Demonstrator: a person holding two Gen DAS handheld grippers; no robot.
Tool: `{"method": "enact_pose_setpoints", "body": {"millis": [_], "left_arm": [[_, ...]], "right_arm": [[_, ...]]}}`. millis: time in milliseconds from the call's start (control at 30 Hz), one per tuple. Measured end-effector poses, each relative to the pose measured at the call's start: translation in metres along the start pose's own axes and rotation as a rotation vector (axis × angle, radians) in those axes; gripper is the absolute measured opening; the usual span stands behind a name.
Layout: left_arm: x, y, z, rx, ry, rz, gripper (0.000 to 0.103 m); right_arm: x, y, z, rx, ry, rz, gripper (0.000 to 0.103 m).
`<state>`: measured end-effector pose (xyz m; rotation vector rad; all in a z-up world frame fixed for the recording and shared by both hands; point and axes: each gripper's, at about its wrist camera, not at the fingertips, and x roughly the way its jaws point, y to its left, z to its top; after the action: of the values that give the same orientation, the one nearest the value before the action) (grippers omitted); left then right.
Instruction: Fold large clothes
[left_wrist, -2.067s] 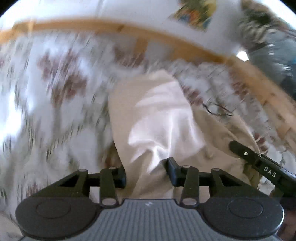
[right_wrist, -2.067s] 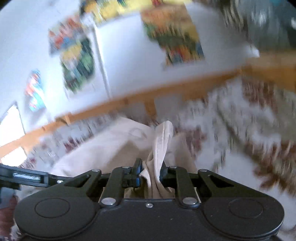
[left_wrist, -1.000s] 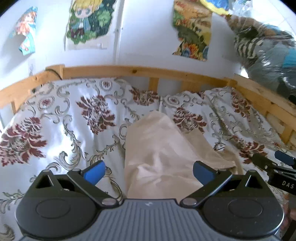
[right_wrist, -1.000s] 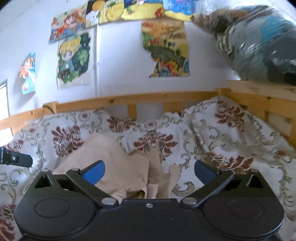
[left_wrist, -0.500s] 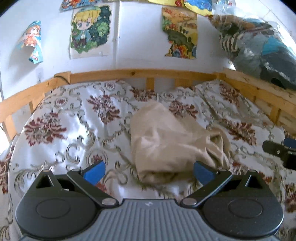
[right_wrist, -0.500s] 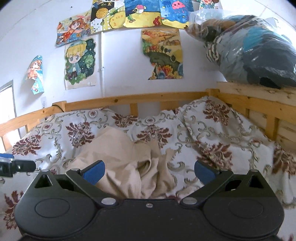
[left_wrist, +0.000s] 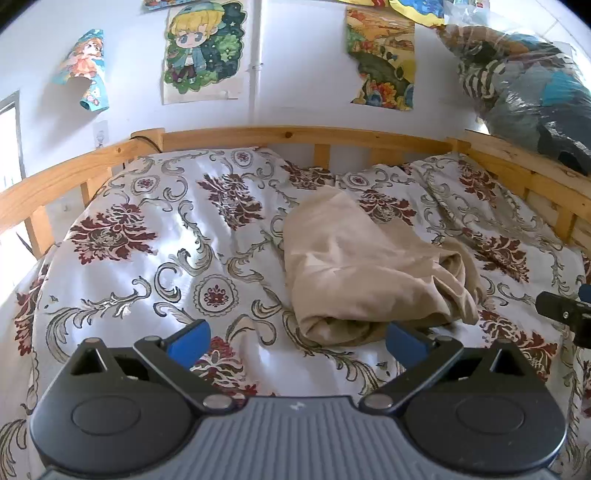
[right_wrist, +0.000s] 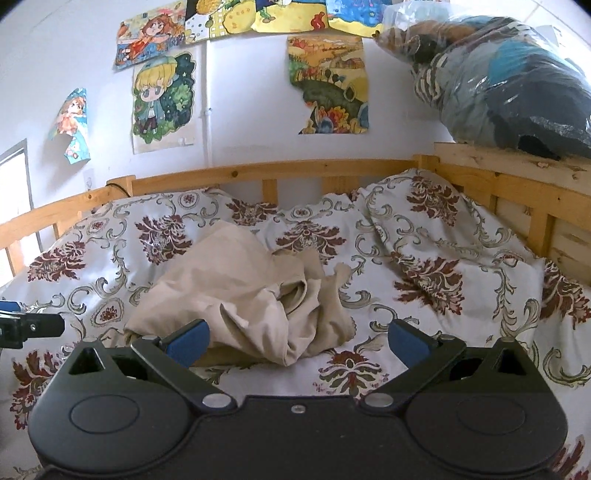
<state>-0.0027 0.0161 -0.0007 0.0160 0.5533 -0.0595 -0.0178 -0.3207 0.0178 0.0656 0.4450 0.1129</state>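
A beige garment (left_wrist: 354, 269) lies in a loose, rumpled heap in the middle of the bed, on the floral duvet (left_wrist: 166, 236). It also shows in the right wrist view (right_wrist: 251, 295), bunched with folds on its right side. My left gripper (left_wrist: 297, 341) is open and empty, held back above the near edge of the heap. My right gripper (right_wrist: 297, 341) is open and empty, also pulled back from the garment. The tip of the right gripper (left_wrist: 565, 314) shows at the right edge of the left wrist view.
A wooden bed rail (left_wrist: 295, 134) runs behind and along the right side (right_wrist: 517, 184). A plastic-wrapped bundle of clothes (right_wrist: 509, 85) sits on the right ledge. Posters (left_wrist: 203, 48) hang on the white wall.
Both grippers held the beige garment two seconds ago, then opened and let it drop on the bed. Both have since pulled back and up, away from the heap.
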Motion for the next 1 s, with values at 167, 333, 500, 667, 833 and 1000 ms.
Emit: {"method": "enact_pose_setpoints", "body": {"millis": [167,333,500,667,833,1000], "left_arm": [[0.0012,0.0005,-0.0016,-0.001,0.004,-0.008,0.102],[0.0034,0.0005,-0.0029,-0.012,0.014,0.008,0.102],[0.0045,0.0018,-0.0041,-0.021,0.021,0.025,0.102],[0.0061,0.0032,-0.0049,-0.025,0.032,0.028,0.102],[0.0062,0.0024,-0.0057,-0.022,0.027,0.031,0.102],[0.0076,0.0047,-0.0055,-0.049,0.034,0.022,0.102]], "right_arm": [[0.0018,-0.0001,-0.0004,-0.001,0.008,-0.001,0.102],[0.0024,0.0,-0.0025,-0.002,0.015,-0.003,0.102],[0.0037,-0.0003,-0.003,-0.003,0.02,-0.004,0.102],[0.0051,-0.0008,-0.0034,-0.001,0.024,-0.005,0.102],[0.0061,-0.0016,-0.0034,-0.001,0.028,-0.006,0.102],[0.0068,-0.0025,-0.0034,0.0,0.032,-0.008,0.102]]}}
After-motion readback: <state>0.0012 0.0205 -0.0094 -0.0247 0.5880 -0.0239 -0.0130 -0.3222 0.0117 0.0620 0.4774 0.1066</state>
